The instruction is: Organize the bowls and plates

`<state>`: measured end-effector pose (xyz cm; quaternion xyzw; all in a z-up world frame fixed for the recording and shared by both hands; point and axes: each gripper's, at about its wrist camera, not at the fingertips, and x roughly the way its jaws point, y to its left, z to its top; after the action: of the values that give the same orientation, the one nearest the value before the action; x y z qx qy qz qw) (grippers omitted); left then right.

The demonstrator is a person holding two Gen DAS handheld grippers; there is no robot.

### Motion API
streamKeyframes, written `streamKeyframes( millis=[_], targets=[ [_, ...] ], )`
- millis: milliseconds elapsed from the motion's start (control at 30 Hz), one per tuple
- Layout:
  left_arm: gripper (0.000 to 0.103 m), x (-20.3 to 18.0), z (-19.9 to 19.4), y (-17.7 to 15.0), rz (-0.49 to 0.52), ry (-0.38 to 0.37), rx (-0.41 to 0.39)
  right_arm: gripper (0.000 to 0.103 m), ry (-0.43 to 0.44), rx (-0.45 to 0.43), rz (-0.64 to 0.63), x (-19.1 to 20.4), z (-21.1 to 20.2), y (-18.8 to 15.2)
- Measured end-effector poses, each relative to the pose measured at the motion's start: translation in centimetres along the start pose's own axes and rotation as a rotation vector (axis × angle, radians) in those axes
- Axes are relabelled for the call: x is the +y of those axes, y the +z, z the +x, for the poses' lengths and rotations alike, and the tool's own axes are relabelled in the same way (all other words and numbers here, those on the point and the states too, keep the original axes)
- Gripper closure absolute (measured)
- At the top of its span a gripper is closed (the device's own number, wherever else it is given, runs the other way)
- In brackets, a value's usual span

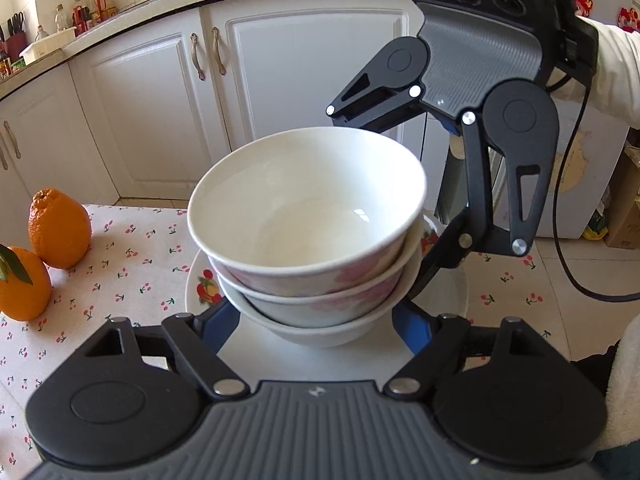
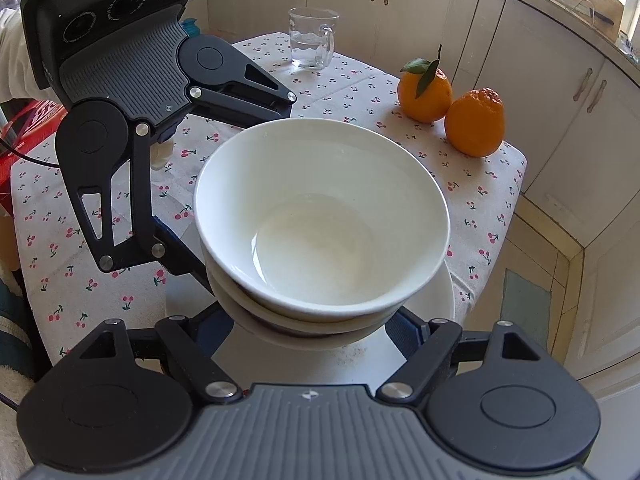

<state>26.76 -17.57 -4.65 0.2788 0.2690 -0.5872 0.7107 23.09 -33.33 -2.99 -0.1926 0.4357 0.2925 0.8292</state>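
Three white bowls (image 1: 308, 216) with pink flowers outside are nested in a stack on a white plate (image 1: 204, 284) with a fruit print. The stack also shows in the right wrist view (image 2: 320, 216), on the plate (image 2: 440, 296). My left gripper (image 1: 316, 332) is spread wide, with a blue-padded finger on each side of the stack's base. My right gripper (image 2: 312, 332) is spread the same way from the opposite side. Whether the fingertips touch the bottom bowl or the plate is hidden. Each gripper shows in the other's view, the right (image 1: 472, 120) and the left (image 2: 132, 92).
The table (image 2: 72, 272) has a cherry-print cloth. Two oranges (image 2: 452, 100) sit on it, also in the left wrist view (image 1: 44, 248). A glass mug (image 2: 312, 38) stands at the far edge. White kitchen cabinets (image 1: 160, 92) surround the table. A red box (image 2: 24, 128) lies at the left.
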Motion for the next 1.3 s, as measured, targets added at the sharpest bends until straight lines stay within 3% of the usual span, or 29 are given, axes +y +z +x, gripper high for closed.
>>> streamKeyframes(
  millis=[133, 233, 367, 467, 667, 900, 967, 1300],
  targets=[
    [0.01, -1.0, -1.0, -0.2, 0.001, 0.052, -0.025, 0.015, -0.032, 0.005, 0.001, 0.5, -0.1, 0.1],
    [0.007, -2.0, -2.5, -0.4, -0.031, 0.108, -0.052, 0.003, -0.052, -0.009, 0.008, 1.2, -0.9, 0.0],
    [0.004, -3.6, -5.3, -0.8, -0.126, 0.229, -0.117, 0.0, -0.107, -0.041, 0.037, 2.8, -2.9, -0.5],
    [0.0, -4.9, -7.6, -1.0, -0.247, 0.339, -0.179, 0.0, -0.195, -0.055, 0.121, 4.1, -4.6, -0.8],
    [0.0, -8.2, -10.7, -1.0, -0.405, 0.574, -0.246, 0.0, -0.498, -0.097, 0.446, 7.0, -7.3, -1.8],
    [0.0, -11.6, -13.1, -0.7, -0.515, 0.722, -0.233, 0.0, -0.619, -0.197, 0.617, 11.5, -10.0, -3.6],
    [0.0, -12.3, -13.5, -0.7, -0.538, 0.752, -0.217, 0.0, -0.638, -0.227, 0.645, 12.6, -10.8, -3.9],
    [0.0, -14.7, -15.2, -0.5, -0.587, 0.767, -0.238, 0.0, -0.692, -0.309, 0.667, 16.1, -13.2, -4.3]
  ],
)
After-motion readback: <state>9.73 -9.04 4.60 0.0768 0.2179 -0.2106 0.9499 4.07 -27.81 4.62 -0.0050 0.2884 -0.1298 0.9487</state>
